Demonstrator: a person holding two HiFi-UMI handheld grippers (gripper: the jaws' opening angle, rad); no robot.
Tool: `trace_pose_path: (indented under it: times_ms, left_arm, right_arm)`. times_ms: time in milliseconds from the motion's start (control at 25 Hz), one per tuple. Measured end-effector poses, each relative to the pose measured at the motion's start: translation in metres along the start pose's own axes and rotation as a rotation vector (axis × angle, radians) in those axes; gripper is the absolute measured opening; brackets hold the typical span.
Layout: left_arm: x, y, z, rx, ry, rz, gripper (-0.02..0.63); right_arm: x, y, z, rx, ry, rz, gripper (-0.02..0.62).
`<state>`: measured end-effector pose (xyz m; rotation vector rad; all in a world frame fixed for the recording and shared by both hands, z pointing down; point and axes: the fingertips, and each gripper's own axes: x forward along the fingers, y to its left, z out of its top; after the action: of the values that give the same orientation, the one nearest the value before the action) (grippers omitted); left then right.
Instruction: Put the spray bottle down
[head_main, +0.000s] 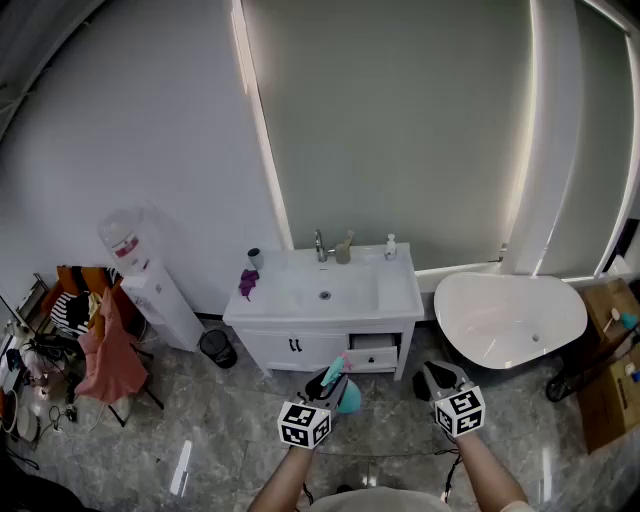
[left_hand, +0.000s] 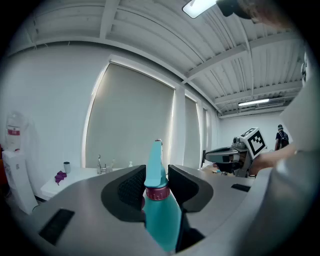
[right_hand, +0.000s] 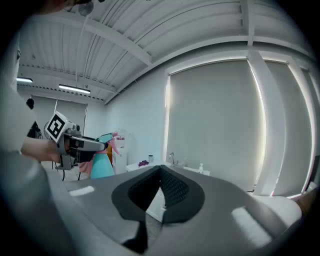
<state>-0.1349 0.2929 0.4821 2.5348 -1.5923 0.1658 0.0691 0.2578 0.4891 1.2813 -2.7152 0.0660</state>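
In the left gripper view a teal spray bottle (left_hand: 163, 216) with a pink collar stands upright between the jaws of my left gripper (left_hand: 156, 184), which is shut on its neck. The head view shows that gripper (head_main: 328, 383) low in the middle, the spray bottle (head_main: 348, 398) hanging beside it above the floor, in front of the white vanity (head_main: 325, 310). My right gripper (head_main: 438, 377) is a little to the right, level with it. Its jaws (right_hand: 160, 169) meet at the tips with nothing between them. From the right gripper view the bottle (right_hand: 102, 166) shows at the left.
On the vanity top lie a purple cloth (head_main: 248, 283), a cup (head_main: 255, 258), a tap (head_main: 321, 246) and a small soap bottle (head_main: 390, 247). A water dispenser (head_main: 150, 280) and a bin (head_main: 217, 347) stand left of it, a bathtub (head_main: 510, 315) to the right, and cardboard boxes (head_main: 610, 370) at the far right.
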Motion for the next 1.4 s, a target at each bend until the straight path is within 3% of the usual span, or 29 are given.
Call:
trace_pose_path:
  times_ms: [920, 1400]
  left_arm:
    - [-0.003, 0.020, -0.009, -0.015, 0.012, -0.023, 0.140]
    - [-0.011, 0.052, -0.025, 0.002, 0.030, -0.097, 0.138]
  right_arm:
    - [0.021, 0.015, -0.006, 0.020, 0.022, -0.013, 0.011]
    - [0.043, 0.048, -0.024, 0.028, 0.045, -0.069, 0.011]
